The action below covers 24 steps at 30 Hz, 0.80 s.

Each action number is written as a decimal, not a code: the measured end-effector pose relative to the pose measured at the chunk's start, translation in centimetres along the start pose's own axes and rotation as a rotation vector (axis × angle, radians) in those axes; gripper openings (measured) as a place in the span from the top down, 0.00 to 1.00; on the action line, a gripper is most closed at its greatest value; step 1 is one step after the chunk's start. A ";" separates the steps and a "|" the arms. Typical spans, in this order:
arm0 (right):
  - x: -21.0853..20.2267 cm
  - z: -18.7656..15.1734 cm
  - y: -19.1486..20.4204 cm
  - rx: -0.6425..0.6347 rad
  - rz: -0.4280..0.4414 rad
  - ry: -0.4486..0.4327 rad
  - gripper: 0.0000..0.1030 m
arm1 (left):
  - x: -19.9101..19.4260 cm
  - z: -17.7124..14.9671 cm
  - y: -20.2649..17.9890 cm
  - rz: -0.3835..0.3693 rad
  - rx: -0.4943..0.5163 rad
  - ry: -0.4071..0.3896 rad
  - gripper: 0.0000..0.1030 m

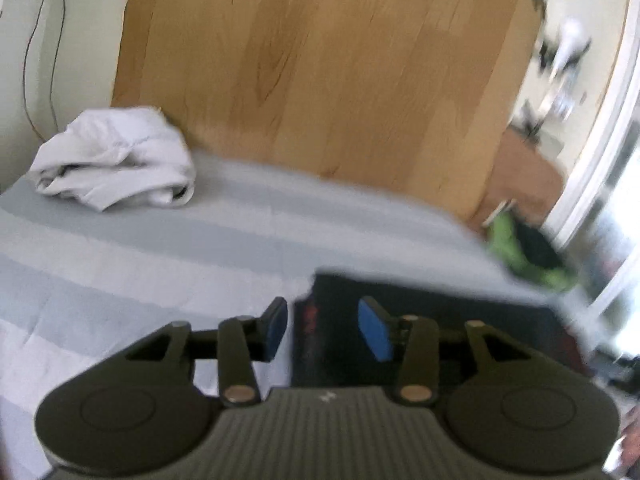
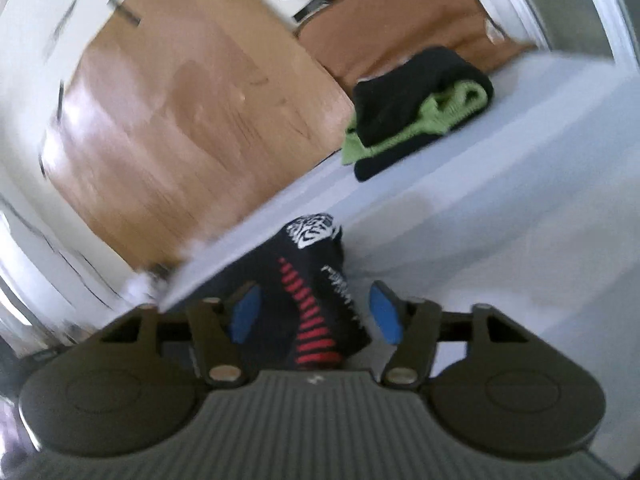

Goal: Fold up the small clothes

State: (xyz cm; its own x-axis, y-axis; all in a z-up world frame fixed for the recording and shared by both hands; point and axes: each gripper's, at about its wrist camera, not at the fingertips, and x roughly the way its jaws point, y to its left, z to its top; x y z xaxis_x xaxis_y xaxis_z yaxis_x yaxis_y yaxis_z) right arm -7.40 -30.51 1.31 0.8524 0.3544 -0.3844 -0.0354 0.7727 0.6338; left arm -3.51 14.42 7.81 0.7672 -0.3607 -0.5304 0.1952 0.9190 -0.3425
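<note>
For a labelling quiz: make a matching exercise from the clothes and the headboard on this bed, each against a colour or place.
Things:
1. crumpled garment
2. folded stack
3. printed garment
4. headboard

Descriptions:
A. black and green
B. wooden, behind the bed
C. white, at the far left corner
D. black with red stripes, between the right gripper's fingers

Pairs: 1-C, 2-A, 3-D, 4-B

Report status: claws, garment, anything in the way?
Left claw open, empty. Right claw open, black printed garment between pads, not gripped. White garment and black-green pile lie clear on the bed.
</note>
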 end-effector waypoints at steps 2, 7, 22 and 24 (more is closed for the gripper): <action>0.4 0.0 -0.3 0.061 0.014 0.046 0.32 | -0.2 0.9 -0.7 -0.104 -0.039 -0.003 0.62; 1.3 -0.9 0.0 0.137 0.001 0.133 0.31 | 3.6 1.0 -5.5 -0.302 -0.023 0.088 0.60; -0.2 -2.8 0.2 0.197 0.131 -0.040 0.02 | 9.4 -6.6 -9.0 -0.324 0.165 0.111 0.49; -0.3 -3.1 0.5 0.184 0.141 -0.057 0.00 | 9.3 -6.5 -9.2 -0.318 0.180 0.105 0.49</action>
State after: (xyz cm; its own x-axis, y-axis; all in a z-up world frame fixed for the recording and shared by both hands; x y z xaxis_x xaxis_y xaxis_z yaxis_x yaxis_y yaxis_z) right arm -9.28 -28.61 -0.34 0.8739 0.4177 -0.2487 -0.0647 0.6070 0.7921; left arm -2.12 1.59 0.96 0.5859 -0.6379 -0.4998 0.5245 0.7687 -0.3661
